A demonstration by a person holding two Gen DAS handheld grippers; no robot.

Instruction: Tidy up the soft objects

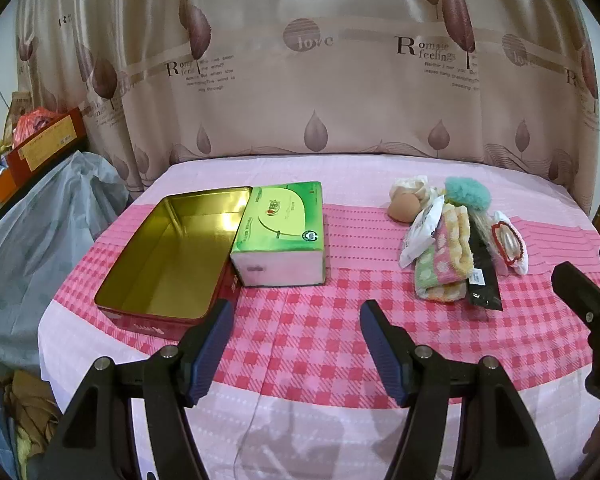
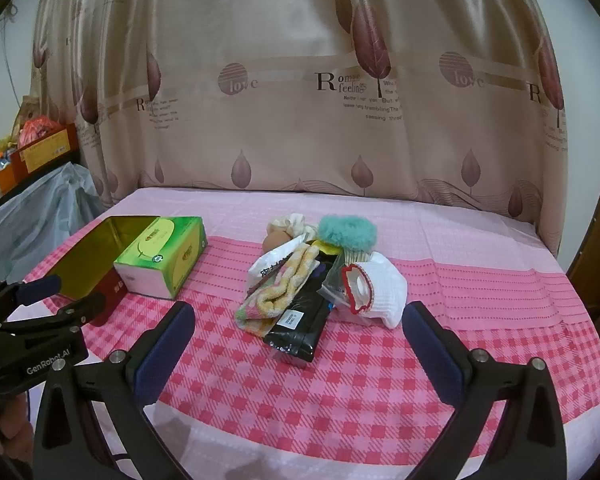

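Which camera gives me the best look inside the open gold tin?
The left wrist view: the open gold tin sits near, showing its whole bare floor. In the right wrist view it lies at the left edge, partly hidden behind the tissue box.

The open red rectangular metal tin (image 1: 168, 256) gleams glossy gold inside; the fluffy teal scrunchie (image 2: 347, 232) looks fuzzy; the pink checked cloth (image 1: 308, 332) matt.

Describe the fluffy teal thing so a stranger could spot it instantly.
On the pink checked bedspread, find the pile of soft items right of the green tissue box. At its far end, nearest the curtain, sits the fluffy teal scrunchie, the only furry, blue-green piece there.
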